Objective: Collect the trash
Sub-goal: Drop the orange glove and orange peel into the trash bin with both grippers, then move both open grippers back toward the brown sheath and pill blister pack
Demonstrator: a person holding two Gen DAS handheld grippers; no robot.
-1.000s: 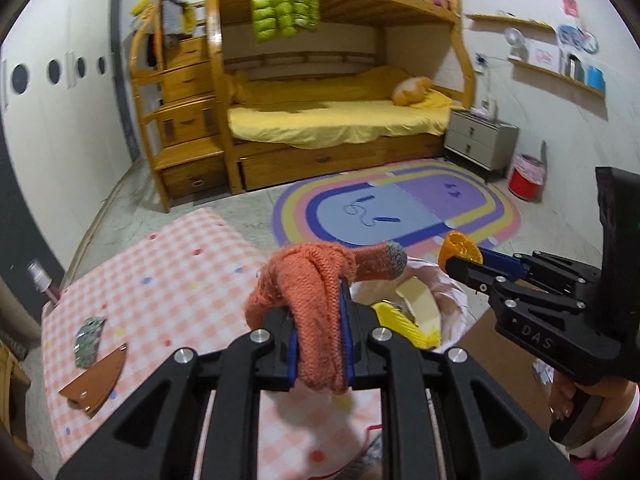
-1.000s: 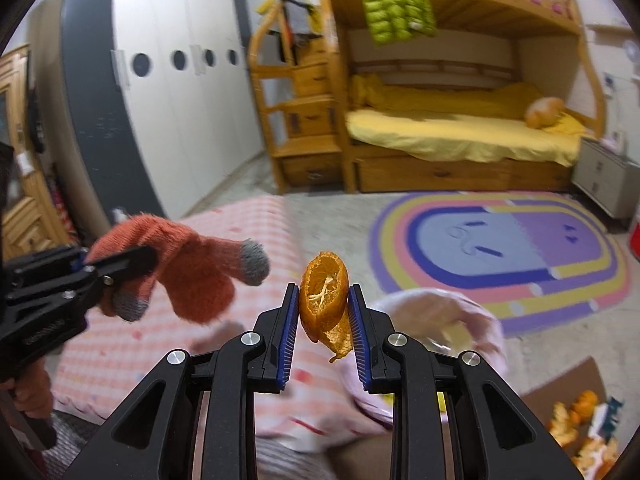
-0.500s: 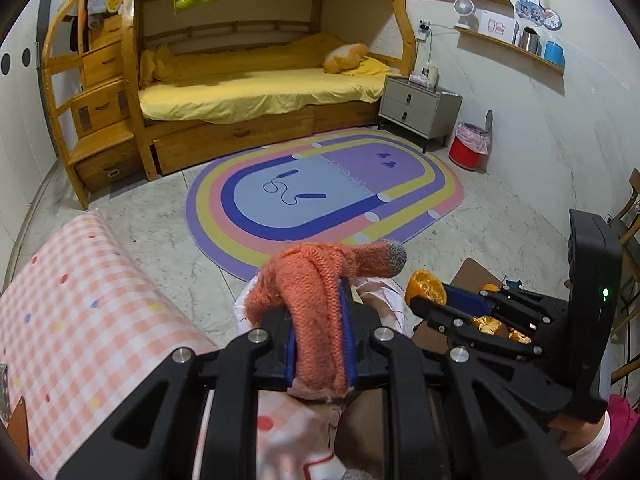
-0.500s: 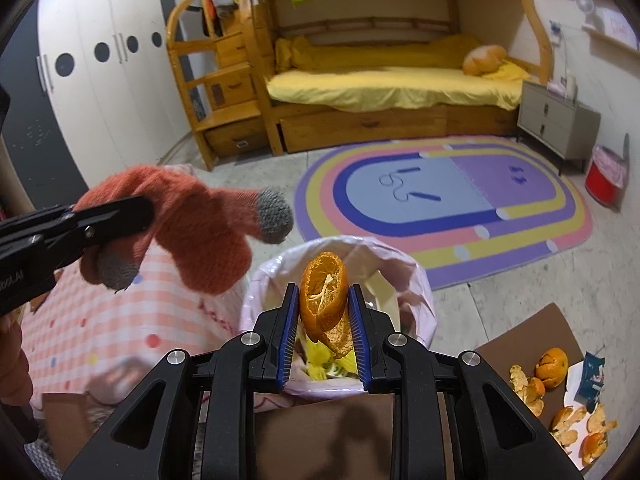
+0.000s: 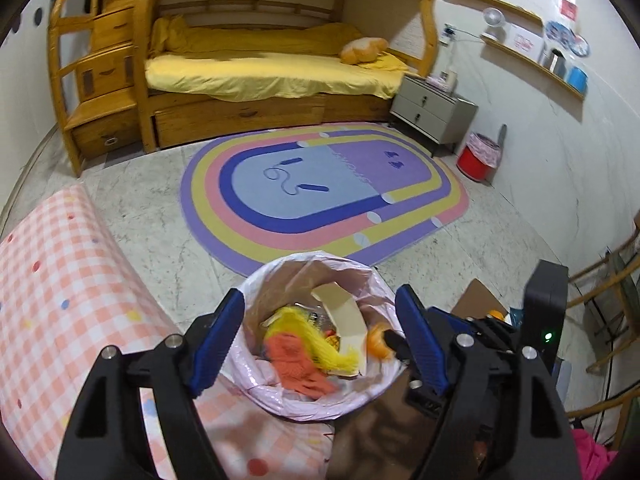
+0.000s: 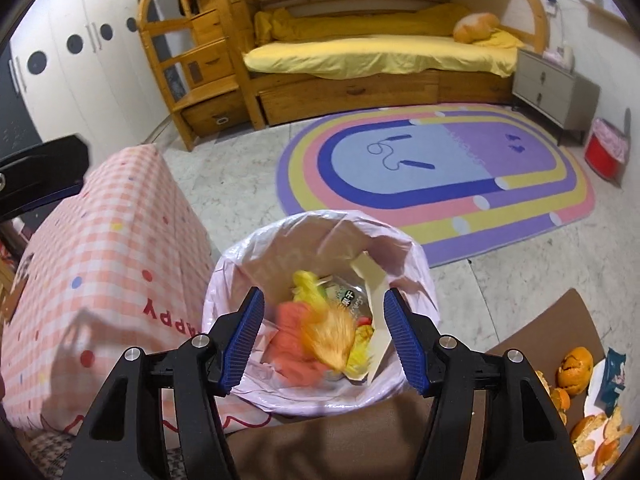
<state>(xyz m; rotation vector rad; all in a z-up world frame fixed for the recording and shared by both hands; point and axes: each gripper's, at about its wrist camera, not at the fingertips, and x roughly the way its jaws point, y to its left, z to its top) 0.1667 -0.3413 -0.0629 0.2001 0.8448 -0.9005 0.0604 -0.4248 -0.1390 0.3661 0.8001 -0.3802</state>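
A bin lined with a pink bag (image 5: 256,288) (image 6: 424,276) stands on the floor below both grippers. My left gripper (image 5: 320,336) is open and empty right above it. The orange knitted glove (image 5: 296,364) (image 6: 288,340) lies inside on the trash. My right gripper (image 6: 324,328) is open and empty above the bin; the orange peel (image 6: 328,336) is a blur falling into it, and shows by the right gripper's fingertip in the left wrist view (image 5: 378,342). Yellow netting (image 5: 304,328) and a cardboard piece (image 5: 344,308) lie in the bin.
A table with a pink checked cloth (image 5: 60,300) (image 6: 100,264) is left of the bin. More orange peels (image 6: 576,364) and a snack wrapper (image 6: 614,372) lie at right. A rainbow rug (image 5: 320,192), bunk bed (image 5: 260,72) and red bin (image 5: 478,158) are beyond.
Both grippers moved over the bin and opened. The left let go of the glove, which now lies in the bin. The right let go of the orange peel, which is dropping in.
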